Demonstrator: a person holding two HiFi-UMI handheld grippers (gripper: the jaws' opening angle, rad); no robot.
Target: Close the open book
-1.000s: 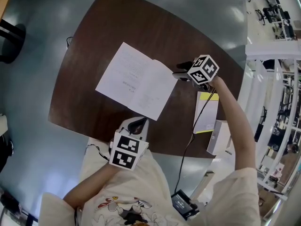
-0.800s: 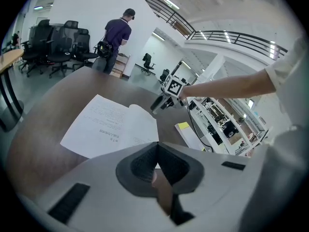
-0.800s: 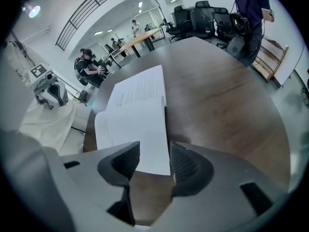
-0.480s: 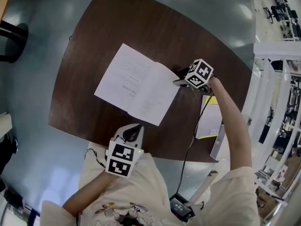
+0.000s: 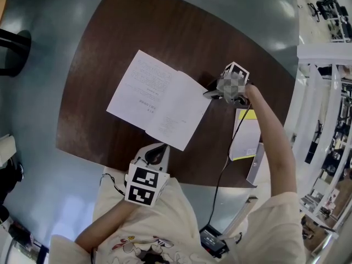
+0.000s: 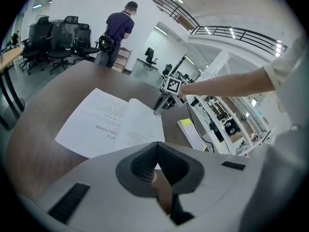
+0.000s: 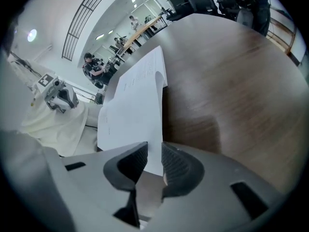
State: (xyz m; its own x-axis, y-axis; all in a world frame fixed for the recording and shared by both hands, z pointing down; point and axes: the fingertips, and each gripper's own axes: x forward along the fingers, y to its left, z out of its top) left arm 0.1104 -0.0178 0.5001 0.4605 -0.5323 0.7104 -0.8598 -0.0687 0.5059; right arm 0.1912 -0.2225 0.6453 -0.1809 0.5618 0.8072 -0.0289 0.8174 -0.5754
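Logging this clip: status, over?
Left hand-held gripper shut, empty. Right hand-held gripper just closing, jaws apart around book page edge. Book lies open on table, nothing on it.

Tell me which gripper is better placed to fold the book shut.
Right. The right gripper sits at the right edge of the open book, its jaws just closing around its corner, not yet pinching. The left gripper is shut, empty, near the table edge, off the book.
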